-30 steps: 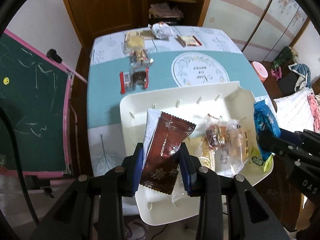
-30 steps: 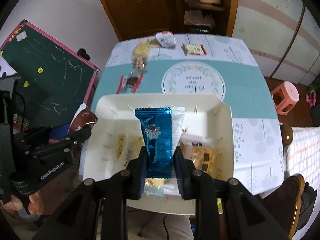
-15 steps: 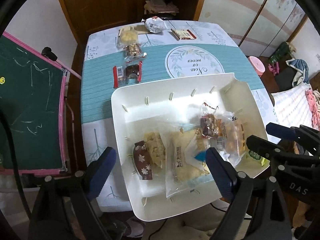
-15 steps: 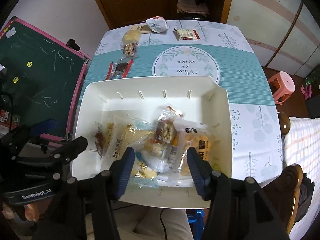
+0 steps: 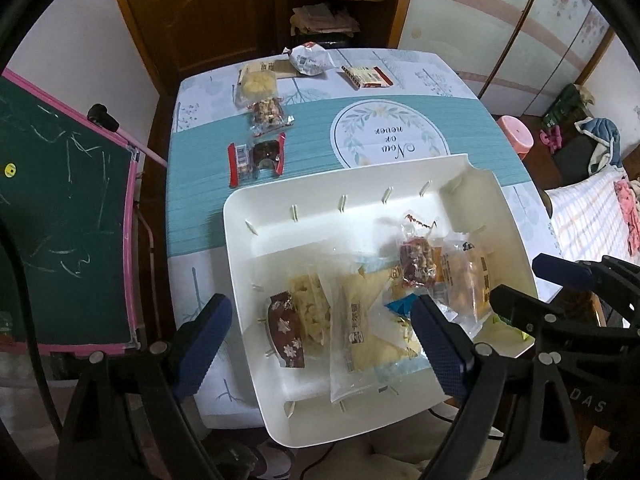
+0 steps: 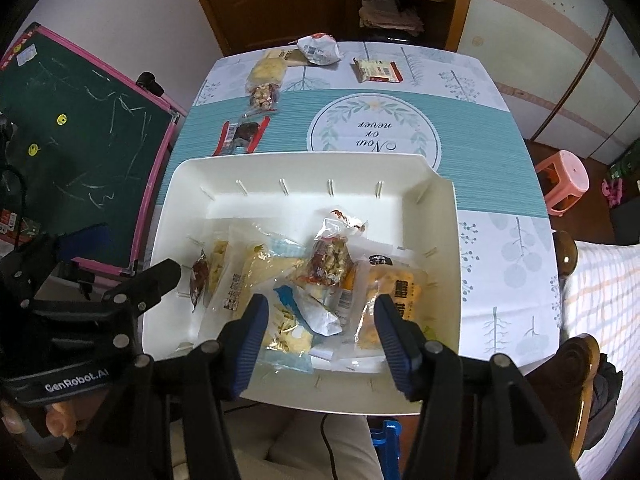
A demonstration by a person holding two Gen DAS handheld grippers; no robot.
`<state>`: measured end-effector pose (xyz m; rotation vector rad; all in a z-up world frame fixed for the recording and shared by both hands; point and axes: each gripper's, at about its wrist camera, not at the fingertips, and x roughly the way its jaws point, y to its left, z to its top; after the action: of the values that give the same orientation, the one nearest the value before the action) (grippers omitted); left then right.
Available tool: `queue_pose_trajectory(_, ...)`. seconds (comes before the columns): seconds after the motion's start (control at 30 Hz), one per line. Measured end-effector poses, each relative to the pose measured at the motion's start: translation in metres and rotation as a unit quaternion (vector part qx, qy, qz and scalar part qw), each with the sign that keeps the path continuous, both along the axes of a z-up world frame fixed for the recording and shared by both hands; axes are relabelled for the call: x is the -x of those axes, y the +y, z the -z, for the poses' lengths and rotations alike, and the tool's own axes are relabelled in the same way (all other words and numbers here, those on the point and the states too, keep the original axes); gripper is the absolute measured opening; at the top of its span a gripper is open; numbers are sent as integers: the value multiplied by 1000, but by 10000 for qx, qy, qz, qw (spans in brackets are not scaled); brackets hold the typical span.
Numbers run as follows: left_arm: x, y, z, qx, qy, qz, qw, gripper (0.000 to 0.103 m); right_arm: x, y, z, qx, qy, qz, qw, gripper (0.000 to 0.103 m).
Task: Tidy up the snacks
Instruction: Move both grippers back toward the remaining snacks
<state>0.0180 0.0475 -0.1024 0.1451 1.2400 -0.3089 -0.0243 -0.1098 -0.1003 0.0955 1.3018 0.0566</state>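
**Both grippers empty above white tray; snacks partly sorted**

Surface: tabletop [image 5: 200,208] under a teal and white cloth with a round leaf print. Left of the tray stands a green chalkboard [image 5: 60,216] with a pink frame; beyond the tray's far side is a wooden door [image 5: 192,8]; to its right, a pink stool [image 6: 564,180].

White tray [image 6: 440,240] sits on the near part of the tabletop. Inside, left to right: brown wrapped snack [image 5: 286,330], pale cracker packets [image 5: 360,328], blue packet [image 6: 286,298], nut bar [image 6: 330,256], orange pastry pack [image 6: 394,296].

Outside the tray, past its far-left corner: red-ended wrapper [image 5: 256,156], nut packet [image 5: 270,114], yellow packet [image 5: 256,84]; further right, crumpled white wrapper [image 5: 310,58] and red-striped packet [image 5: 366,76].

Left gripper [image 5: 320,344] hovers over the tray's near-left part, fingers wide apart, nothing held; brown snack lies between them. Right gripper [image 6: 320,336] hovers over the tray's near edge, fingers parted, empty; blue packet lies below their gap.
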Motion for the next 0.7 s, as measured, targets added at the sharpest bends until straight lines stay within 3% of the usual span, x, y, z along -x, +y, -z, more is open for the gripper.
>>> queue_pose_trajectory(0.4, -17, 3, -3, -47, -101, -236, 9997, 90, -11, -2, -2, 78, -17, -101, 9999, 56)
queue_pose_trajectory(0.7, -54, 10, -12, -116, -179, -519, 9984, 90, -37, -14, 0, 126, -38, -159, 9998, 55)
